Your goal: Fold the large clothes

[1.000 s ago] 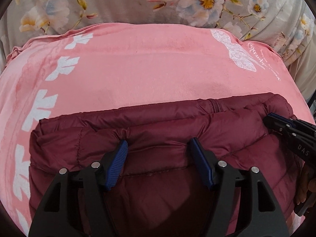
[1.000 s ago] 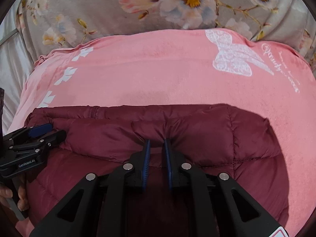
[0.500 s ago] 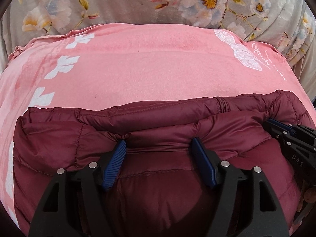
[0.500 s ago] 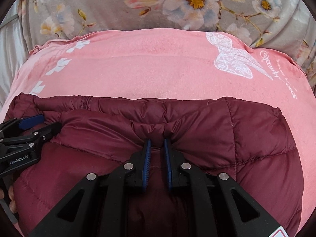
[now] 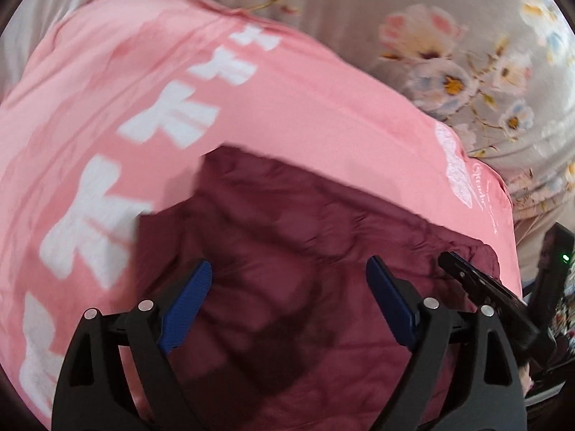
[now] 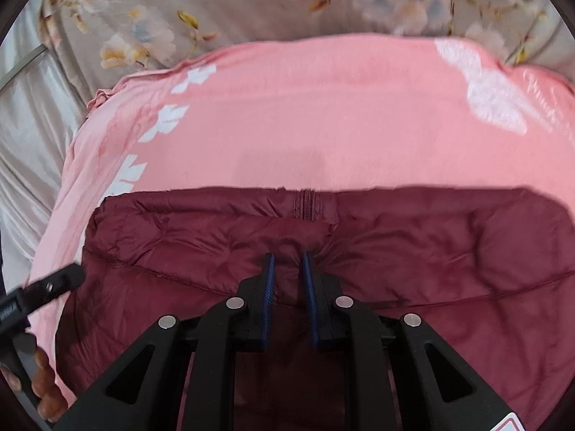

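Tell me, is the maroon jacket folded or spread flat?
Folded. The maroon jacket lies doubled on the pink blanket, its zipper at the fold edge.

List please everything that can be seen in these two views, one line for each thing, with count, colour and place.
puffer jacket: one, maroon, quilted, lying folded on the near part of the pink blanket, zipper at its far edge.
pink blanket: one, pink with white prints, spread under the jacket.
floral sheet: one, grey with pale flowers, beyond the blanket.
left gripper: one, black with blue pads, open above the jacket; its jaws have just been opening, nothing pinched.
right gripper: one, black with blue pads, shut on a fold of the jacket.
hand: one, at the lower left of the right wrist view, holding the left gripper's handle.
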`<state>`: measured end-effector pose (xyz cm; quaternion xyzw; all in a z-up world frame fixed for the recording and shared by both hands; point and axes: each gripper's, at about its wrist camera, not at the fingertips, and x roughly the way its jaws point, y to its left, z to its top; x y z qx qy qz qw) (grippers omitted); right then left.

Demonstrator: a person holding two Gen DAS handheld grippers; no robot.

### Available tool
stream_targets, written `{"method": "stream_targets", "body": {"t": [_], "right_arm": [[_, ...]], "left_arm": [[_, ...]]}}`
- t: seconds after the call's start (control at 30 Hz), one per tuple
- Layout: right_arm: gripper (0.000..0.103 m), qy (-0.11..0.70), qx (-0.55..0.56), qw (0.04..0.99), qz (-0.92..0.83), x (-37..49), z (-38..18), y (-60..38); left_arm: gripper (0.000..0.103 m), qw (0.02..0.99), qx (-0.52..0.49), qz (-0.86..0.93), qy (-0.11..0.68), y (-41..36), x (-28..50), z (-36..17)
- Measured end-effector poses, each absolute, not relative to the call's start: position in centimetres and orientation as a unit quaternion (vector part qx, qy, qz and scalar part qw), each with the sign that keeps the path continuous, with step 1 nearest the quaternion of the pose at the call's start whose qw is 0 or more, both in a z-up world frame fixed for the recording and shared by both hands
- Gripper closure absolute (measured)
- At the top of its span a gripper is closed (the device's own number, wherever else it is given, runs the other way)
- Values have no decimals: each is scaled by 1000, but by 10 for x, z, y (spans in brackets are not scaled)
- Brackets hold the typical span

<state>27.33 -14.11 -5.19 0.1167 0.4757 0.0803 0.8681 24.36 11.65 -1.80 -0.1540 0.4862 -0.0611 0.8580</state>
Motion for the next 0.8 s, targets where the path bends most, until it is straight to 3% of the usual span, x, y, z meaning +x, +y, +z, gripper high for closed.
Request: {"method": "stream_targets", "body": {"t": [0.13, 0.2, 0.27, 0.53, 0.63, 0.7, 0.8], "right_arm": [[90, 472, 105, 872, 77, 270, -62, -133], [90, 465, 91, 877, 75, 267, -66, -129], [90, 458, 80, 882, 72, 266, -69, -126], [91, 440, 80, 892, 72, 264, -72, -127], [90, 440, 85, 891, 77, 265, -72, -128], [90, 442, 95, 888, 83, 265, -71, -131], [88, 436, 139, 885, 85, 251, -55, -144]], "left_arm": [[17, 842, -176, -44, 508, 147, 224, -38], [10, 834, -191, -42, 516, 159, 215, -48], [10, 828, -219, -52, 514, 168, 208, -57], [6, 845, -180, -43, 503, 145, 209, -57], [36, 839, -202, -68, 500, 140, 208, -53], [70, 832, -224, -90, 500, 136, 208, -49], [88, 840, -220, -99, 487, 128, 206, -32]]}}
